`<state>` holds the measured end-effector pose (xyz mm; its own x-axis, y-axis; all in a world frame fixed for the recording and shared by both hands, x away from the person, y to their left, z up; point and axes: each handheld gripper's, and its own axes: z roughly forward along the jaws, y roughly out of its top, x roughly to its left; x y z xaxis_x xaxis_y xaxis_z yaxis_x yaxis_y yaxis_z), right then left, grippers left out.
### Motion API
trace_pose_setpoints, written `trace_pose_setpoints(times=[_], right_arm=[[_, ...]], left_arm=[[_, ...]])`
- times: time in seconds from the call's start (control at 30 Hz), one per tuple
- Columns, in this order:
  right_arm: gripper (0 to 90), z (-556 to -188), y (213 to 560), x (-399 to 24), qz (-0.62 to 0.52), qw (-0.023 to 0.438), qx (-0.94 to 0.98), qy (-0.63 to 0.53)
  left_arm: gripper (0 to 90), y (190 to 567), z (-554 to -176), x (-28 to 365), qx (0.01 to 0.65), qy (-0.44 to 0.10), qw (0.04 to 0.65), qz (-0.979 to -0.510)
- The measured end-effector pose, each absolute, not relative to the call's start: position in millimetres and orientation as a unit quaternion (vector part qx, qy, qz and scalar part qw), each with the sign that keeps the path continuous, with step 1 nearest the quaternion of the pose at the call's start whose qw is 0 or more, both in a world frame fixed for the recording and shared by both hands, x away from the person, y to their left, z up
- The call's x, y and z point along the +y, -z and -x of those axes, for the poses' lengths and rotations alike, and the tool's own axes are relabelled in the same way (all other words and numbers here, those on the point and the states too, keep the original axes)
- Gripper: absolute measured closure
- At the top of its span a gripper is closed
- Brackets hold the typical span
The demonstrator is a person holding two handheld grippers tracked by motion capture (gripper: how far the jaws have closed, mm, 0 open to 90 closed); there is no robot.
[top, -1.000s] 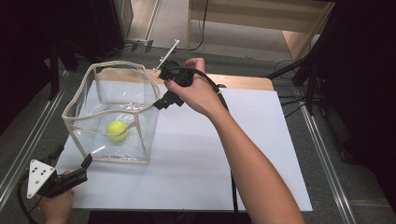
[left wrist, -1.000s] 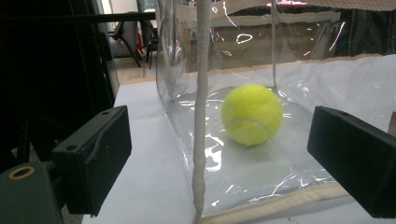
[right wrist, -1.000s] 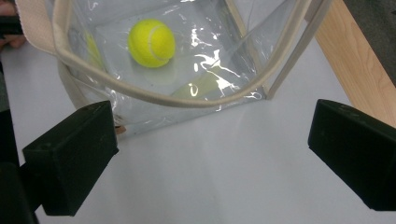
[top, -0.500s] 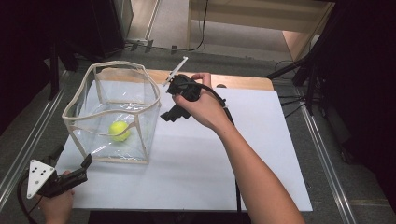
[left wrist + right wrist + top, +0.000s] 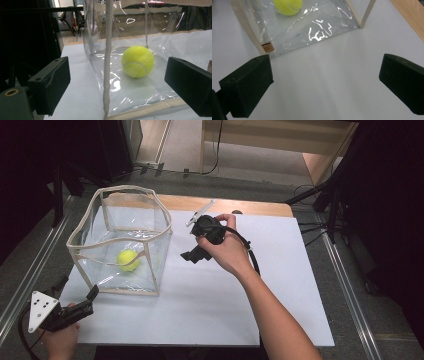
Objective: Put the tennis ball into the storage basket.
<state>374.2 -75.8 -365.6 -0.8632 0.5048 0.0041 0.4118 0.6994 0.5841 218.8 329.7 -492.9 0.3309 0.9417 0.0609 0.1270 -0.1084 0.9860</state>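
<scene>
A clear plastic bag with beige trim stands open on the left of the white table. A yellow tennis ball lies on its floor. My right gripper hovers just right of the bag, open and empty, its jaws pointing down at the table. The right gripper view looks down on the bag's near corner and the ball. My left gripper rests low at the table's front left, open and empty. Between its jaws I see the bag's corner seam and the ball behind the plastic.
A wooden strip runs along the table's far edge. Metal rails flank the table on both sides. Dark stands and cables sit at the back right. Bare white surface stretches right of the bag.
My right gripper has drawn back from the bag's upper rim, moving right and down toward the person. The left gripper, bag and ball have stayed put.
</scene>
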Motion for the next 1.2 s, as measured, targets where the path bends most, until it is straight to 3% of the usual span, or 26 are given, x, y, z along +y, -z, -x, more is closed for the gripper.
trace_pose_setpoints(times=[1.2], right_arm=[[0.0, -313, 448, -143, -0.304, 0.095, 0.869, -0.377]], left_arm=[[6.8, 493, -218, 330, 0.423, -0.393, 0.516, -0.632]])
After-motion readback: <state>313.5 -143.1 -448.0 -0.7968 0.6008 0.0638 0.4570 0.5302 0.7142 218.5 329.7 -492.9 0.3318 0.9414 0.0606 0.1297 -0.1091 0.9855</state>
